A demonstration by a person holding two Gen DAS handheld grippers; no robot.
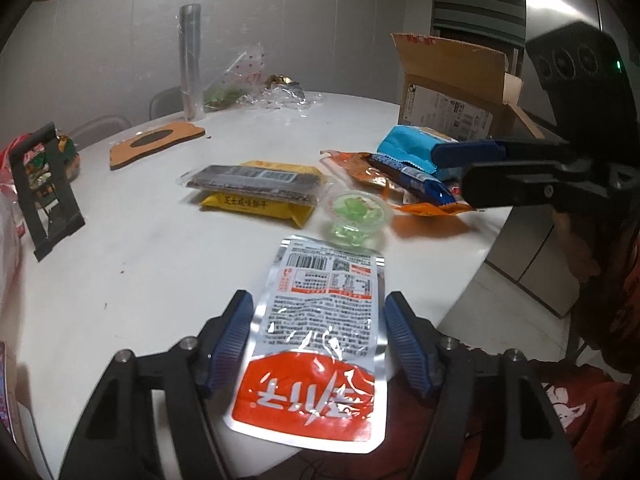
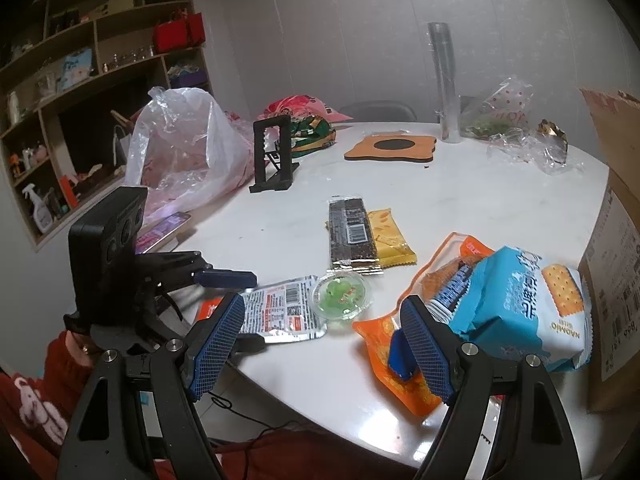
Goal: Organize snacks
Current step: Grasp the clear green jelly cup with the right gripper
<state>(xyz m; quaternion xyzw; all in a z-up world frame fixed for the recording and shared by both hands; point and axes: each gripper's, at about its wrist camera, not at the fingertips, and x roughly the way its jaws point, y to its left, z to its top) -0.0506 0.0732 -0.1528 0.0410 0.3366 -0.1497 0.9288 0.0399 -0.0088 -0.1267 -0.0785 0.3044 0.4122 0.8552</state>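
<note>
A silver pouch with an orange end (image 1: 316,332) lies flat at the white table's near edge (image 1: 140,264), partly overhanging it. My left gripper (image 1: 320,338) straddles it, and both blue pads touch its long sides. From the right wrist view the same pouch (image 2: 284,312) lies between the left gripper's (image 2: 256,310) fingers. My right gripper (image 2: 320,346) hangs open over the table's front edge with nothing between its fingers. Its right finger (image 2: 424,348) is above an orange packet (image 2: 400,376). A green jelly cup (image 1: 356,212) sits just beyond the pouch.
A dark bar (image 2: 352,236) lies on a yellow packet (image 2: 392,240) mid-table. A blue cracker bag (image 2: 520,312) and a cardboard box (image 2: 616,240) stand at the right. A black stand (image 2: 276,156), a plastic bag (image 2: 188,148) and a brown coaster (image 2: 390,146) lie farther back.
</note>
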